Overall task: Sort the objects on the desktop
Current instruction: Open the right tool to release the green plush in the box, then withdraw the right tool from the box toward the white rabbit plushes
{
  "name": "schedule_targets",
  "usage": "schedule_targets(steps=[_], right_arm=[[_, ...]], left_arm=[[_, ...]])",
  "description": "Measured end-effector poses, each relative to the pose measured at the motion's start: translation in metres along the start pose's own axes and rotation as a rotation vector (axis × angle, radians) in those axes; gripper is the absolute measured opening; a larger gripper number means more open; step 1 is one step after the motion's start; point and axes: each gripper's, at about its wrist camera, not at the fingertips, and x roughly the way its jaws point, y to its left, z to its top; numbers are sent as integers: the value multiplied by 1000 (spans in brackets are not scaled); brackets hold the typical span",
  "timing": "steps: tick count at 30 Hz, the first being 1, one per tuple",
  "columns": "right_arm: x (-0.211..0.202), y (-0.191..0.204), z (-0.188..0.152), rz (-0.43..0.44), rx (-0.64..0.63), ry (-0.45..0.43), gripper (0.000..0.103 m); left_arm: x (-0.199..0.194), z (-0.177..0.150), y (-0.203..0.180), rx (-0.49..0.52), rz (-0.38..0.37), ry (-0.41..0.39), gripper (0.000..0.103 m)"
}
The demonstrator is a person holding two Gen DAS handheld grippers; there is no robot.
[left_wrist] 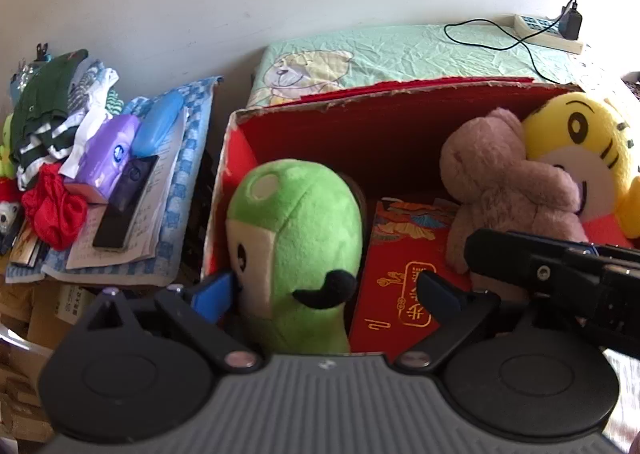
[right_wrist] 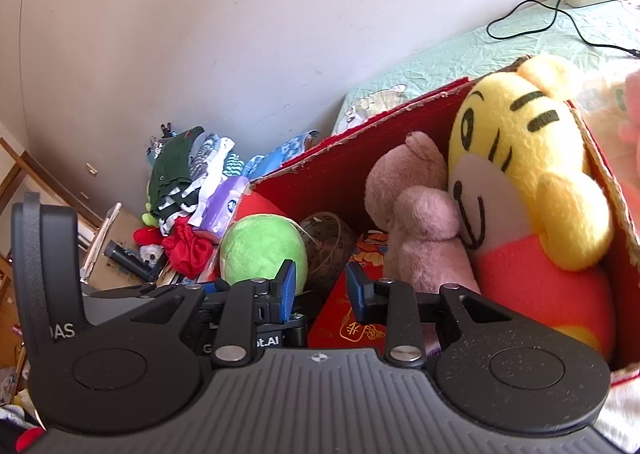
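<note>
While both tools (left_wrist: 326, 290) (right_wrist: 320, 286) gape empty, three plush toys (left_wrist: 296, 250) fill one red box (left_wrist: 360, 125).

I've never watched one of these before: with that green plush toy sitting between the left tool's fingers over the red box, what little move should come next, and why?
Probably draw the left hand-held gripper back out. Its jaws stand wide around the green plush toy, which seems already down inside the red box beside the pink bear and yellow tiger.
</note>
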Motion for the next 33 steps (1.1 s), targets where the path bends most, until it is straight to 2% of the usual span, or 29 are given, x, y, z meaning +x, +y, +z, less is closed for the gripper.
schedule_targets(steps=[5,24,28,33], right_arm=[[-5,-3,3,40,-18,9,32],[-43,-28,12,206,-61,63,32],[-55,-36,13,224,-56,63,33],[-76,-55,14,212,-40,55,36]], left_arm=[[-1,3,0,-30,35,16,91],[-39,-8,-25,-167,177,40,93],[-52,-12,-38,-178,180,24,93],[-73,-16,-63,-175,132,-25,96]])
